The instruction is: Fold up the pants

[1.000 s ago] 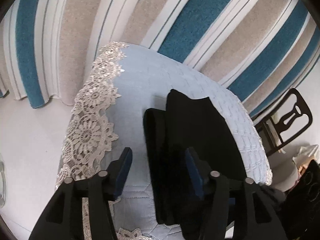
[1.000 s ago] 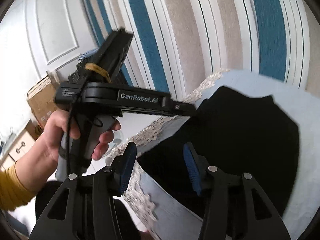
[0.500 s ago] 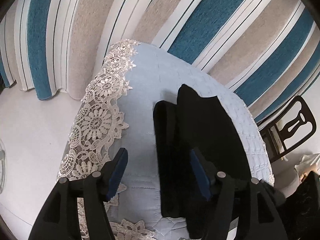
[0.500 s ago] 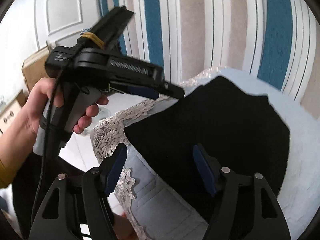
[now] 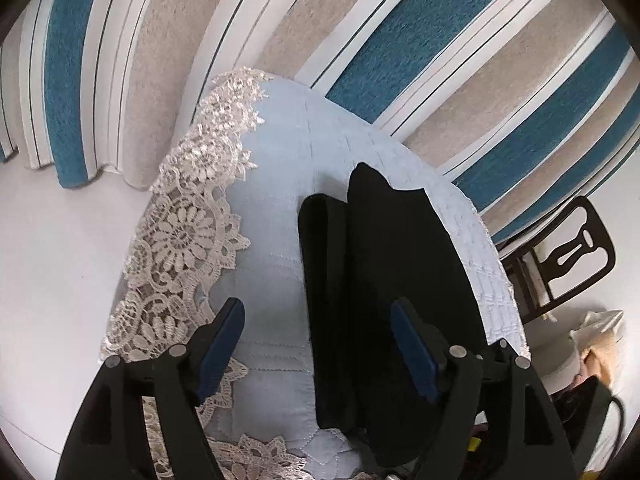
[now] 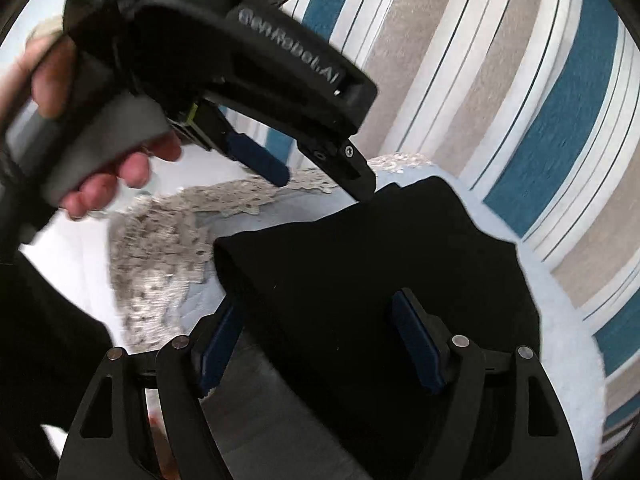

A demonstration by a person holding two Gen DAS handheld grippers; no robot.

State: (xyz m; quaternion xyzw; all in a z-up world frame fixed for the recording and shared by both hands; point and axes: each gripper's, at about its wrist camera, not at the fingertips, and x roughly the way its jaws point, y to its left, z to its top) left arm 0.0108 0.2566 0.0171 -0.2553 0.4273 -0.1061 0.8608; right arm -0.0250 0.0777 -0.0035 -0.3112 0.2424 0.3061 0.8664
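Rug: I saw the striped rug [image 5: 360, 40] filling the floor beyond the table.
Table: the pale blue quilted cloth [image 5: 276, 240], lace-edged [image 5: 180, 236], gave a flat bed for folding.
Pants: the black pants [image 5: 384, 280] lay on that cloth as a compact, layered bundle, a rolled edge toward the lace; I judged the folding well along.
Left gripper: my left gripper [image 5: 320, 348] hovered above the bundle's near edge, jaws opening, pinching nothing; its right finger overlapped the cloth.
Right gripper: my right gripper [image 6: 320, 348] straddled the pants' near part, jaws opening wide, with no pad visibly pressing, I judged a release.
Hand: my hand [image 6: 100, 152] held the left tool's handle.
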